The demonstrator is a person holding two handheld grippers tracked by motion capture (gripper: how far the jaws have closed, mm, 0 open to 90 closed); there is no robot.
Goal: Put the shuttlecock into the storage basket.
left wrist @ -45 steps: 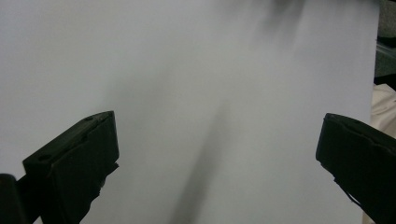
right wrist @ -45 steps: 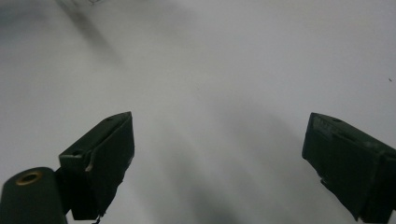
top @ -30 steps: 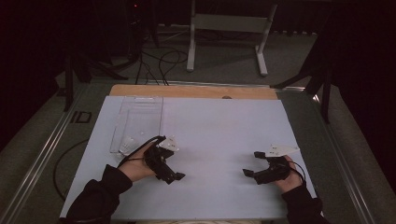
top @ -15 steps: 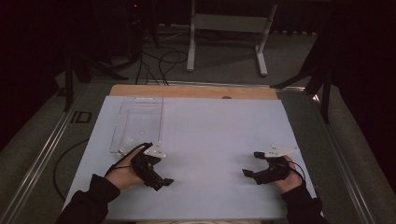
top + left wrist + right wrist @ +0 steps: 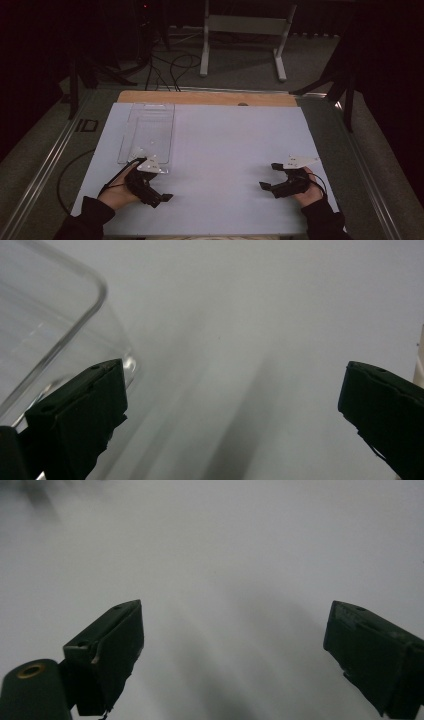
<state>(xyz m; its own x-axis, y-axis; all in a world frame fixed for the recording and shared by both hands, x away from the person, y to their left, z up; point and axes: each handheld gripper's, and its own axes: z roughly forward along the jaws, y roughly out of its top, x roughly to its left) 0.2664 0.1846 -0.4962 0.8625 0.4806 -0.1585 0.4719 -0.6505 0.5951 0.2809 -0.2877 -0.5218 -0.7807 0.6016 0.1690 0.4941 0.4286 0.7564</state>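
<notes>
A clear plastic tray (image 5: 149,131) lies on the white table surface (image 5: 220,145) at the left. My left gripper (image 5: 157,197) rests low on the table just in front of the tray's near end, jaws wide apart with nothing between them. The left gripper view has the tray's rounded corner (image 5: 75,315) at the upper left, beside one of the fingers (image 5: 80,415). My right gripper (image 5: 270,177) sits near the table's right front, open and empty, pointing left. In the right gripper view its fingers (image 5: 107,650) stand over bare white surface.
A wooden strip (image 5: 205,97) runs along the table's far edge. Beyond it stand a metal frame (image 5: 245,30) and loose cables (image 5: 175,62) on the dark floor. A cable (image 5: 70,170) loops off the table's left side.
My left gripper has drawn back toward the near edge, away from the tray's end, and turned its jaws to the right. The right gripper has hardly moved.
</notes>
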